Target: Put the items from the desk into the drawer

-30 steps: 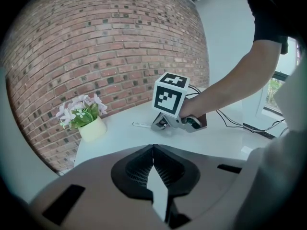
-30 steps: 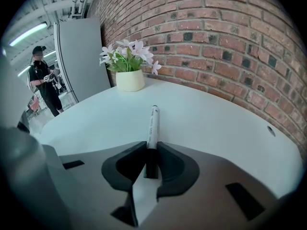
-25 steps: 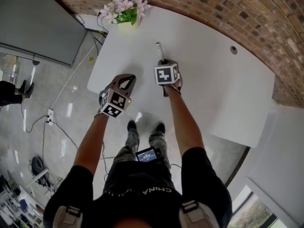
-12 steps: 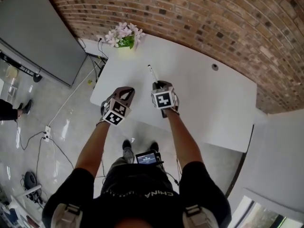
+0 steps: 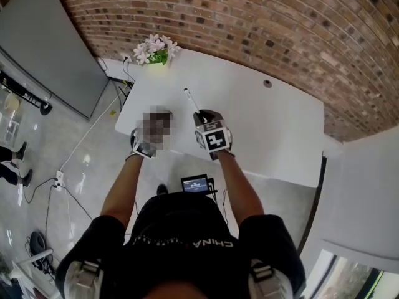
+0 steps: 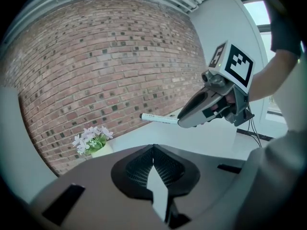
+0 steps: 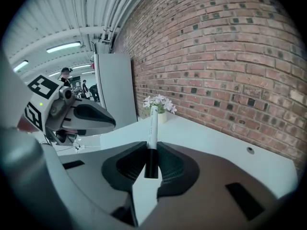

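Your right gripper (image 7: 151,150) holds the white marker pen with a black end (image 7: 153,128); your left gripper (image 6: 153,150) carries nothing.

In the right gripper view, your fingers are closed narrowly on the pen's black end. Its white barrel runs straight out past the fingertips, towards the pot of pale pink and white flowers (image 7: 159,104) by the red brick wall (image 7: 225,56). In the left gripper view, the pen (image 6: 158,119) pokes out of the right fingertips and is held clear of the white desk (image 6: 211,138). Your left fingers meet at their tips with nothing between them. From the head view, the right gripper (image 5: 201,114) sits over the near part of the desk (image 5: 274,123), with the pen (image 5: 189,96) angled ahead of its fingers. The left gripper sits just beside it, at the desk's near left edge.
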